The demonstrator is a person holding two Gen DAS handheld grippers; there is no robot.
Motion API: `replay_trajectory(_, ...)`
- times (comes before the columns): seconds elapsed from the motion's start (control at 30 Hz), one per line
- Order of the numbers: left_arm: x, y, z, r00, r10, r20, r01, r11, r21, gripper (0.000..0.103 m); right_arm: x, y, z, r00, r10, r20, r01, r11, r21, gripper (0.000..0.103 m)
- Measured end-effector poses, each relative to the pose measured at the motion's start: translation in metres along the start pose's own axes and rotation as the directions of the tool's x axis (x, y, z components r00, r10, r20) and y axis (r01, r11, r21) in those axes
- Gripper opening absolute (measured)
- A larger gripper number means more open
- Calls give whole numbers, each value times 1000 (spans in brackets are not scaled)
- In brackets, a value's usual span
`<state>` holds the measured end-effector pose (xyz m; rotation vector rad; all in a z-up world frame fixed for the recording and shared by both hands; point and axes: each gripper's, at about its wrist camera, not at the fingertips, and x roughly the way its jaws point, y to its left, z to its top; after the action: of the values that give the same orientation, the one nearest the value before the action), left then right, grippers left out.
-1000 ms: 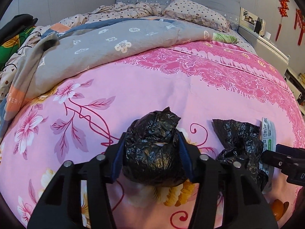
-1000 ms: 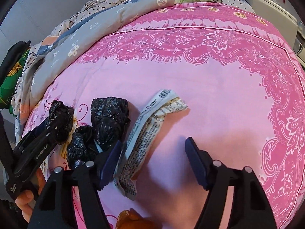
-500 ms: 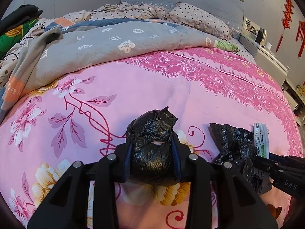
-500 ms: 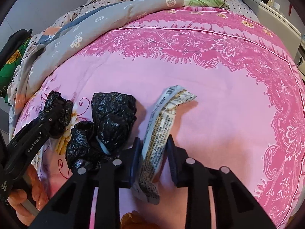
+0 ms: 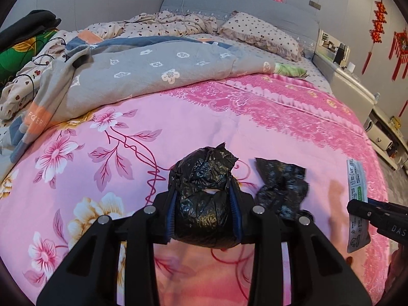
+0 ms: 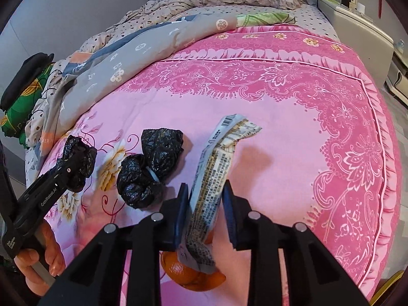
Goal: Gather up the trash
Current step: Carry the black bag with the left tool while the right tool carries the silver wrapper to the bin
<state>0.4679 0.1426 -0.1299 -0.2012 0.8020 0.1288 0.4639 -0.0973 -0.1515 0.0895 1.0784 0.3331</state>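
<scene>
While our left gripper [image 5: 204, 214] clamps a black bag [image 5: 204, 199] at lower centre, our right gripper [image 6: 204, 214] pinches a wrapper [image 6: 211, 178] above the pink bedspread [image 6: 280, 127].

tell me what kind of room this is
A bedroom, most likely: a wide bed under a pink floral bedspread, a polka-dot pillow against the grey padded headboard, and a rumpled grey blanket.
</scene>
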Motion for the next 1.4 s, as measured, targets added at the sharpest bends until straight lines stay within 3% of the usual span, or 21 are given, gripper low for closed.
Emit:
replay_trajectory(0.47,-103,-50,-32,996,-80,49,77,995,57,33,-97,-27,-54,996,6,91,-8,1000,14,26)
replay_trajectory(0.8,-184,-112,-58,977,-185,102,168,974,150,33,-174,-66,-101,985,-2,173,-7,999,51,26)
replay_trajectory(1.2,-266,-218,-96,930,-345,128,297,909,294,33,-260,-130,-152,960,-67,273,38,993,111,26)
replay_trajectory(1.4,-287,-267,-117,903,-420,91,367,863,347,33,-295,-166,-182,942,-117,315,70,985,157,26)
